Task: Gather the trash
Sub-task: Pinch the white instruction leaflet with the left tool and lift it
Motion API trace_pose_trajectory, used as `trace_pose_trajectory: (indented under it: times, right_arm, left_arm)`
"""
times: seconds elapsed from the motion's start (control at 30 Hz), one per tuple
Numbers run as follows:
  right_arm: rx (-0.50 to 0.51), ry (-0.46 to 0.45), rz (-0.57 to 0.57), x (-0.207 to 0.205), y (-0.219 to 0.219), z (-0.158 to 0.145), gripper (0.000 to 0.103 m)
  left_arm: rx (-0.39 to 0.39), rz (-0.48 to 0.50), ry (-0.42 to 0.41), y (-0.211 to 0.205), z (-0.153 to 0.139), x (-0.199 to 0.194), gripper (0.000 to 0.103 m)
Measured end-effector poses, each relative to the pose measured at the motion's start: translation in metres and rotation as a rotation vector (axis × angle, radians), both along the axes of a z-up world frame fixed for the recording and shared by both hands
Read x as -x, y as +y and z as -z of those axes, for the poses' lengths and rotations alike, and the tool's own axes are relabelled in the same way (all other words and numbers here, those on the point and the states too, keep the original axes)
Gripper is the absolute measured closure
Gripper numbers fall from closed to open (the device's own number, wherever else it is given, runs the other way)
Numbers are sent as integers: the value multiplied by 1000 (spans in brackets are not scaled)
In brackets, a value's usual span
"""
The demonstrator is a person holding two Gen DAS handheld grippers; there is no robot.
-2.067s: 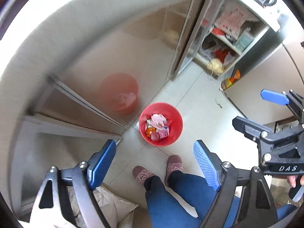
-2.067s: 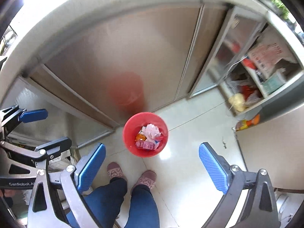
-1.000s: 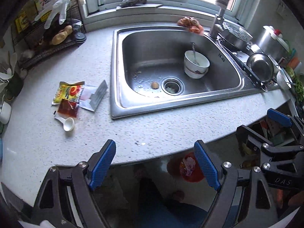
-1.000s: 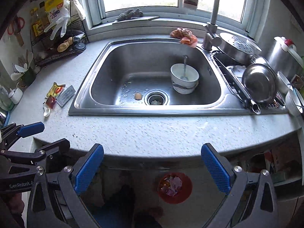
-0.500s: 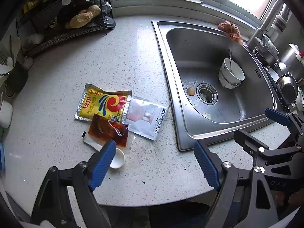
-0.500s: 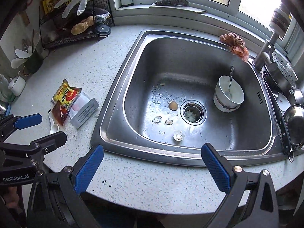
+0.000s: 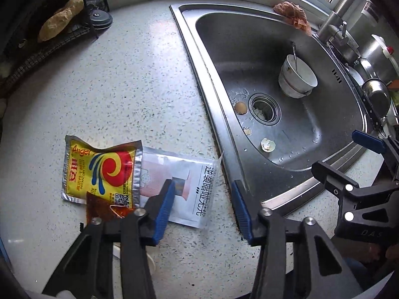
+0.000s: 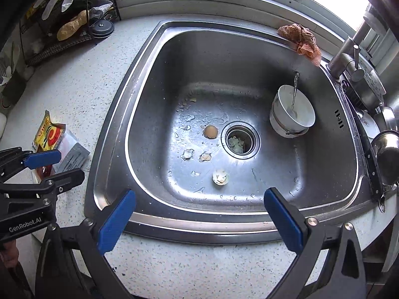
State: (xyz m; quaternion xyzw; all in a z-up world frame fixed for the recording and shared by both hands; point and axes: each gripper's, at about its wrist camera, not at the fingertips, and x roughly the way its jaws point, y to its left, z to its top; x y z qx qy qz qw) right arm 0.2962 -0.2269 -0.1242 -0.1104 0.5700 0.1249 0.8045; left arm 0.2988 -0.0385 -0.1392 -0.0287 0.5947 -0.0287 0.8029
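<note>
Speckled white stone makes up the counter (image 7: 129, 79), and the steel sink (image 8: 139, 114) is sunk into it, filling most of my right-hand view. A white bowl (image 8: 294, 114) with a spoon stands in the basin at about three o'clock from the drain (image 8: 242, 139); a brown eggshell (image 8: 210, 132) lies just beside the drain at nine o'clock, with paler shell scraps (image 8: 220, 176) scattered toward six.

On the counter at nine o'clock from the sink lies the trash: a yellow-and-red packet (image 7: 99, 172), a white sachet (image 7: 197, 189) touching it on the sink side, and a dark red sauce packet (image 7: 104, 206) overlapping the yellow one's near edge.

My left tongs (image 7: 202, 206) point steeply down over the white sachet; their blue pads (image 7: 164, 204) have just been drawing together but are apart, the sachet beneath and between them, nothing pinched. My right tongs (image 8: 199, 224) hang over the sink's near rim, spread wide and empty.
</note>
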Motion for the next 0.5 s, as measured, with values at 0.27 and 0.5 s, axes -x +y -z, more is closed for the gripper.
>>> trace_pose_trajectory:
  times: [0.27, 0.5]
  right_arm:
    - [9, -2, 22, -2, -9, -1, 0]
    - [-29, -10, -9, 0, 0, -9, 0]
  left_arm:
    - [-5, 20, -8, -14, 3, 1, 100]
    - [23, -10, -113, -10, -27, 15, 102]
